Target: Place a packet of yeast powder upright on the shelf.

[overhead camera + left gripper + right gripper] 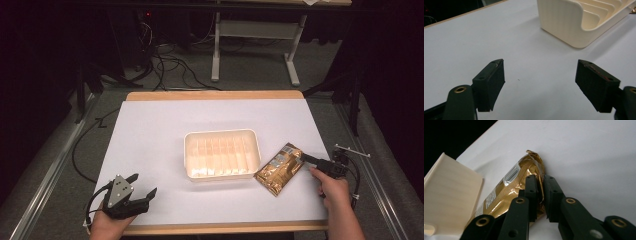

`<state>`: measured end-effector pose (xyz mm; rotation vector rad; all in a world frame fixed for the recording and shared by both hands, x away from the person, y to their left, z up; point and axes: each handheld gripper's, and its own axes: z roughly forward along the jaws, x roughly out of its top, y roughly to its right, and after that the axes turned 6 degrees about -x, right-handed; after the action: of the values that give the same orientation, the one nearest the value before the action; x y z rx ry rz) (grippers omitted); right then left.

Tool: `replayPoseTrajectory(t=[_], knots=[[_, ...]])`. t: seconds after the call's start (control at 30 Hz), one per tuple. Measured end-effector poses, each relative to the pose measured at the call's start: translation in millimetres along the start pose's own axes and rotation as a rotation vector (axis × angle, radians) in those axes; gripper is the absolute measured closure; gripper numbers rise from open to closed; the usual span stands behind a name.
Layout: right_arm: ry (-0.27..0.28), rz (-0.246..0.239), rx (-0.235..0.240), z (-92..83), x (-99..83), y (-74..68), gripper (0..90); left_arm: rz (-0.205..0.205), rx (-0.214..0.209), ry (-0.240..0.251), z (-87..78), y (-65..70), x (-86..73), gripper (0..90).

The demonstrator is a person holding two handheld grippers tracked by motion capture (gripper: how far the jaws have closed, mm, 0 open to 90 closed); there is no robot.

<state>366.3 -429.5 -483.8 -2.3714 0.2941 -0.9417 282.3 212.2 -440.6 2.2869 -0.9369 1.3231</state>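
Observation:
A gold foil packet [280, 170] lies on the white table just right of a cream ribbed tray [222, 154]. My right gripper [303, 158] comes in from the right, and its jaws pinch the packet's edge. In the right gripper view the two black pads [531, 192] clamp the crinkled gold foil packet [509, 190] between them, with the tray's wall [449, 192] at the left. My left gripper [142, 187] rests near the front left of the table with its jaws spread wide. In the left gripper view its fingers [491, 82] have bare table between them, and the tray [574, 22] lies farther off.
The white table sheet [160, 130] lies on a wooden board [215, 95]. Cables [170, 65] and a desk frame [250, 45] stand on the dark floor behind. Metal rails [45, 170] run along both sides of the table.

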Motion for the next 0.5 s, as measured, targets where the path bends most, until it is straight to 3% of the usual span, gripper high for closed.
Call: replayPoseTrajectory(t=[0.13, 0.5], knots=[[0.037, -0.038, 0.012, -5.9, -0.4, -6.4, 88.2, 0.000, -0.001, 0.003, -0.6, 0.1, 0.5, 23.8], [0.097, -0.104, 0.031, -21.5, -4.8, -22.3, 89.3, 0.006, -0.011, 0.022, -1.2, -0.5, 4.2, 23.9]])
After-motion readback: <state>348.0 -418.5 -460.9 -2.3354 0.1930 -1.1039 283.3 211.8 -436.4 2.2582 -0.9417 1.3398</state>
